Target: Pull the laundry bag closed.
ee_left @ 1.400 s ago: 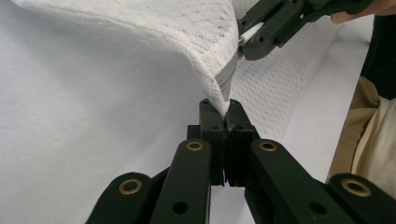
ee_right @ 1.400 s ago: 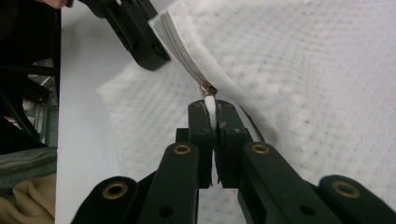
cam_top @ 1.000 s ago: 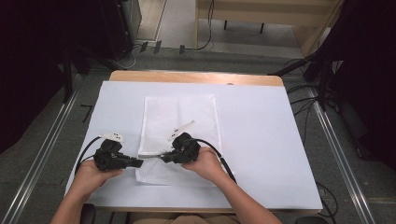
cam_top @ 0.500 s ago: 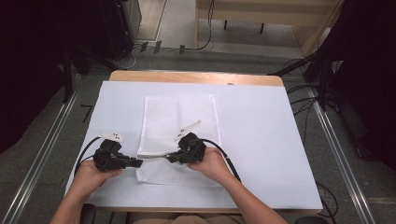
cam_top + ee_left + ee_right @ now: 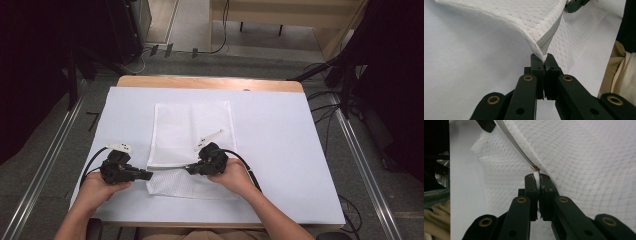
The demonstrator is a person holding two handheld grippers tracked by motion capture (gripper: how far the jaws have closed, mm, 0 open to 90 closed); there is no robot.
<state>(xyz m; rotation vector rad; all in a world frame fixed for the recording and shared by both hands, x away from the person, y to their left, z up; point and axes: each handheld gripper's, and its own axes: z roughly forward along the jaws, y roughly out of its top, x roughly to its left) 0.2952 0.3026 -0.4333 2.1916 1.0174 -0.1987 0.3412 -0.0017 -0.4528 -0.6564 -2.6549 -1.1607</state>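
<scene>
The bench point(image 5: 300, 150), under its white cover, carries a white mesh laundry bag point(image 5: 192, 130) lying flat just ahead of both hands, its near edge lifted off the surface. Along that raised edge, strung between the two tools, runs the grey zipper point(image 5: 550, 37). The left hand-held gripper point(image 5: 145, 175) is pressed together on the corner of the bag at the zipper's end, the fabric pinched right at its tips. The right hand-held gripper point(image 5: 192, 170) is pinching the white zipper pull point(image 5: 537, 176), with the small metal slider point(image 5: 534, 167) just beyond its tips.

The step in hand looks like running the slider along the zipper. To do it well, the left hand-held gripper should stay put as an anchor and keep the tape taut — slack mesh will bunch ahead of the slider. The right one should draw straight along the zipper's line, level and steady, without twisting the pull — it is thin and could slip out sideways.
</scene>
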